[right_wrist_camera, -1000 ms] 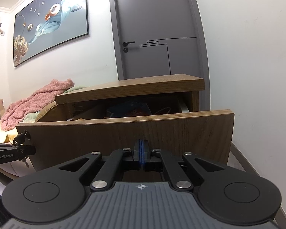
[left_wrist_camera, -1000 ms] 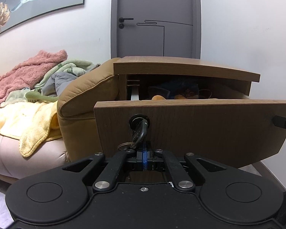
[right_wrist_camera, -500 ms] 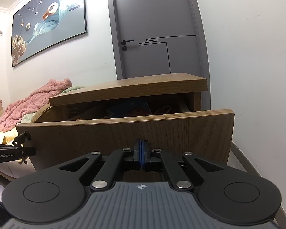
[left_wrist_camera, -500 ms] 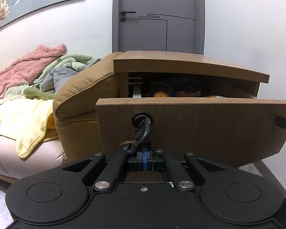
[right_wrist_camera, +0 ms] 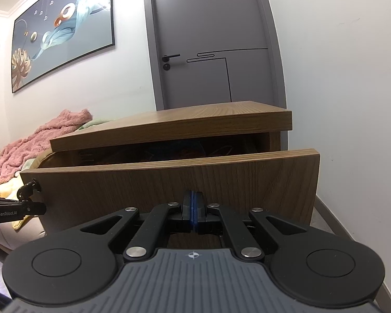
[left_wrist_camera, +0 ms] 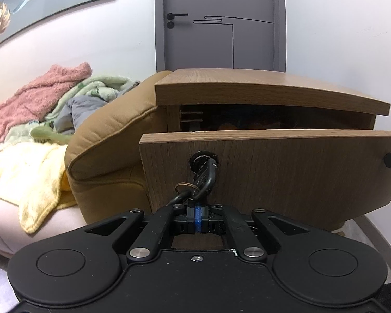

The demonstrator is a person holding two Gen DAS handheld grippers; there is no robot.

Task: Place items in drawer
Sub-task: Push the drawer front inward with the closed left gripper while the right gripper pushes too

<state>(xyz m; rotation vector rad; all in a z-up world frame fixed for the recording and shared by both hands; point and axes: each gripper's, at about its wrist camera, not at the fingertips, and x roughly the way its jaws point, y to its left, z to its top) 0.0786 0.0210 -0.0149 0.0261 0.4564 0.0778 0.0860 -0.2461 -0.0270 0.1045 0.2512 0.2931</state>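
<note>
Pressing drawer front [right_wrist_camera: 169,185], both hand-held grippers closed.

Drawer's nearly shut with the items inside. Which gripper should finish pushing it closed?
Probably the right. The right gripper, fingers shut, faces bare drawer front near the panel's middle. The left gripper, also shut, sits near one end, right below the key hanging from the lock, so pushing there risks knocking it.

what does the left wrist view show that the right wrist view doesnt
Only the left wrist view: the lock face-on with its key, the tan sofa arm and yellow towel. Only the right wrist view: the whole wall painting and the left gripper from the side. Both: the part-open drawer front, grey door, pink blanket and shut fingers.
</note>
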